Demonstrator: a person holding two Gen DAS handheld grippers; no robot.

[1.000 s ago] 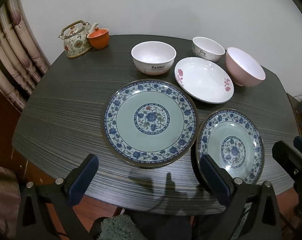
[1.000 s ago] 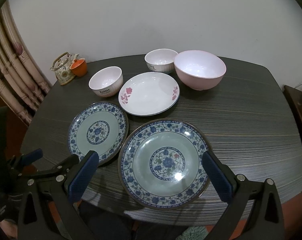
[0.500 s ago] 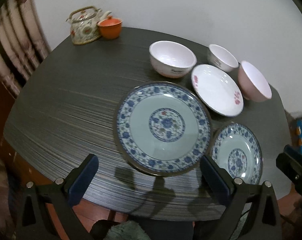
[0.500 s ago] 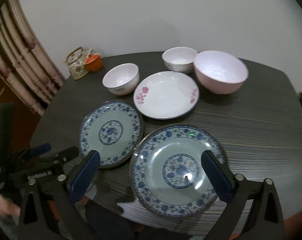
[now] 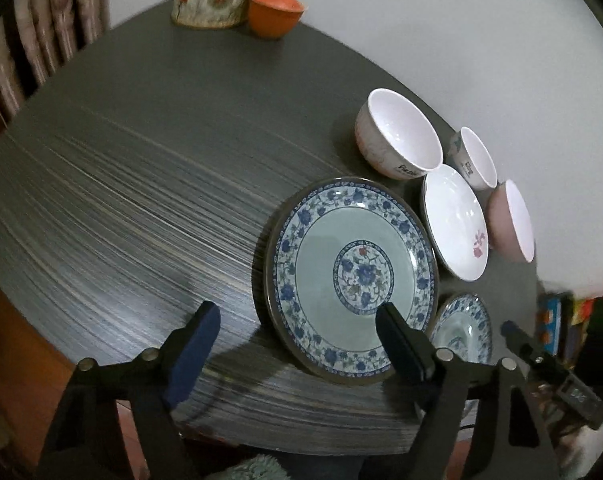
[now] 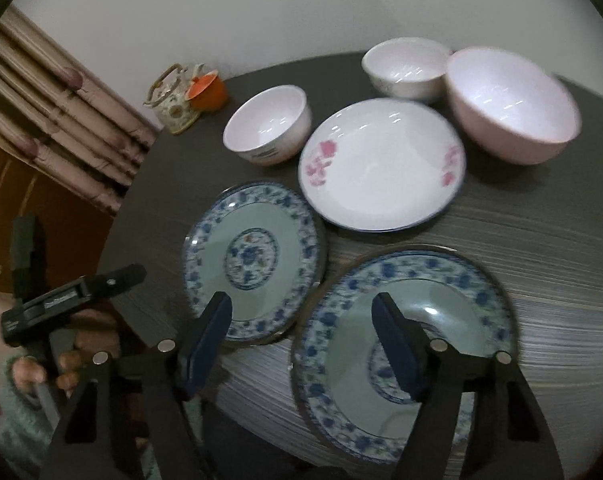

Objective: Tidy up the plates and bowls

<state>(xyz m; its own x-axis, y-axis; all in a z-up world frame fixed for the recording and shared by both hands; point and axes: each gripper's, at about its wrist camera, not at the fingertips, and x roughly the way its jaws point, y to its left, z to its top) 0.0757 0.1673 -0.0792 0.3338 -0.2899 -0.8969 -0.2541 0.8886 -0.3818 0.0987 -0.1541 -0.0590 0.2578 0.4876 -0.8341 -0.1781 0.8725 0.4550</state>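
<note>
Lettering on both white bowls (image 5: 397,140) blurs; each claw (image 5: 297,340) (image 6: 305,328), just narrowing, holds nothing.

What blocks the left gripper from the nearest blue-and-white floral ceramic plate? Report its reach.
Likely yes: nothing lies over the plate; the left gripper, jaws just closing, frames its near edge.

Two plates (image 6: 253,256) (image 6: 413,344) side by side at table (image 6: 541,240) front, bowls (image 6: 267,122) behind, teapot (image 6: 173,100) far left.
</note>
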